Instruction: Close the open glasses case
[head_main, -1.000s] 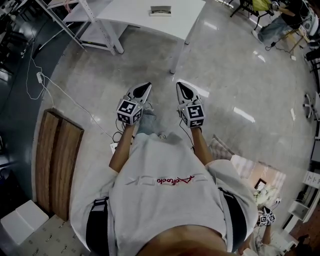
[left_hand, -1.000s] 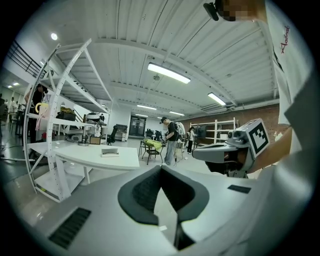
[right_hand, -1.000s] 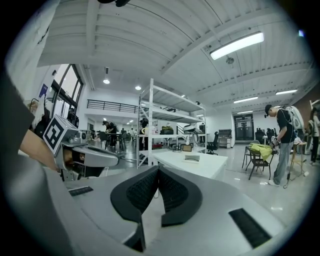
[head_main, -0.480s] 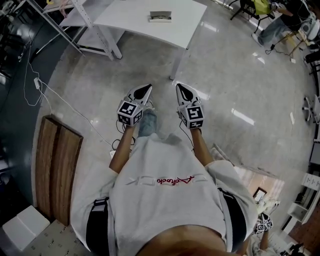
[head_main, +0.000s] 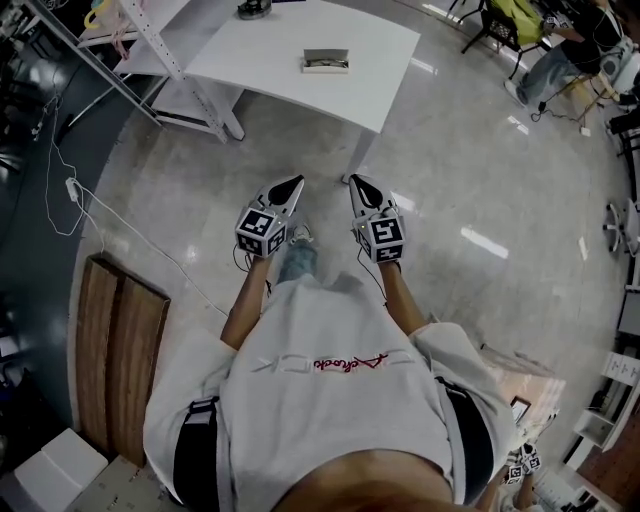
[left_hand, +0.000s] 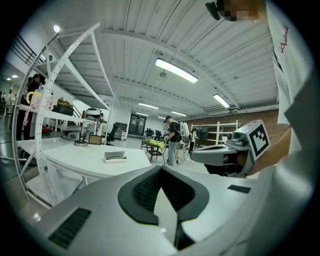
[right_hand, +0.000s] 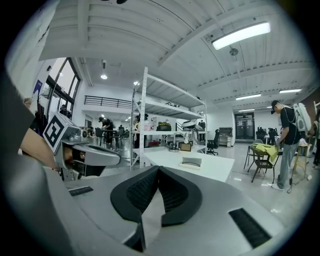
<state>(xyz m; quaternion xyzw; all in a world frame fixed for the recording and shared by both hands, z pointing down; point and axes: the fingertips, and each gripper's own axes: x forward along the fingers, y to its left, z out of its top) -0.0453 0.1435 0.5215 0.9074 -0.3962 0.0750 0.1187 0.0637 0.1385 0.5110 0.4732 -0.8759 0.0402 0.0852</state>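
Distance to the desk (head_main: 262, 52) has shrunk. Over the last second the desk has slid further into the head view, and the glasses case (head_main: 326, 61) lying on it, lid apparently still up, now shows more plainly. It remains well ahead of both grippers. Left gripper (head_main: 293, 186) and right gripper (head_main: 357, 182) travel side by side above the floor (head_main: 470, 190), jaws of each pressed together with nothing between them. Closing has not begun, and the walk-up likely has to finish first.

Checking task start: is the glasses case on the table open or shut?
Open: the glasses case has its lid raised, inside showing.
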